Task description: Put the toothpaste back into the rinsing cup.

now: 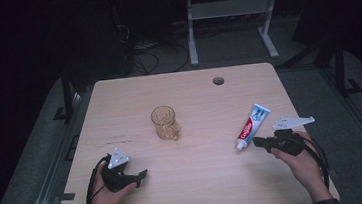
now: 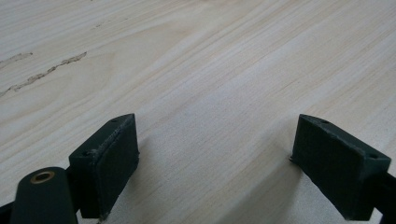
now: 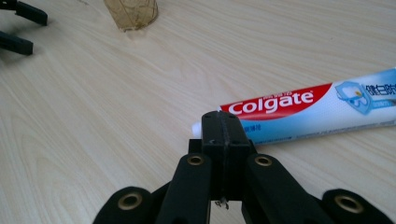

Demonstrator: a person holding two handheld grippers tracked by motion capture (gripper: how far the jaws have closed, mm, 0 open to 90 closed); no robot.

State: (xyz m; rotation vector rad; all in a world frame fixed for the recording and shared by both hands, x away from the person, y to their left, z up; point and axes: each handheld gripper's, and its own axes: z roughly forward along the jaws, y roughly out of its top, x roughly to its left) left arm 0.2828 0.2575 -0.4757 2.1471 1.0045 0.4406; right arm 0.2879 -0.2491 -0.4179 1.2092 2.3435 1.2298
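A red, white and blue Colgate toothpaste tube [image 1: 252,126] lies flat on the right half of the wooden table [image 1: 197,191], white cap toward me. In the right gripper view the tube [image 3: 308,109] runs across just beyond the jaws. My right gripper [image 1: 256,141] is shut with nothing in it, its tip just short of the cap. A clear amber glass mug [image 1: 165,123] stands upright at the table's middle. My left gripper [image 1: 141,178] rests open near the front left, jaws wide apart over bare wood [image 2: 215,135].
A round cable hole [image 1: 218,81] sits near the table's far edge. Beyond the table are a white desk frame [image 1: 230,12] and loose cables on the dark floor. The mug's base [image 3: 131,14] and the other gripper's jaws [image 3: 18,28] appear far off in the right gripper view.
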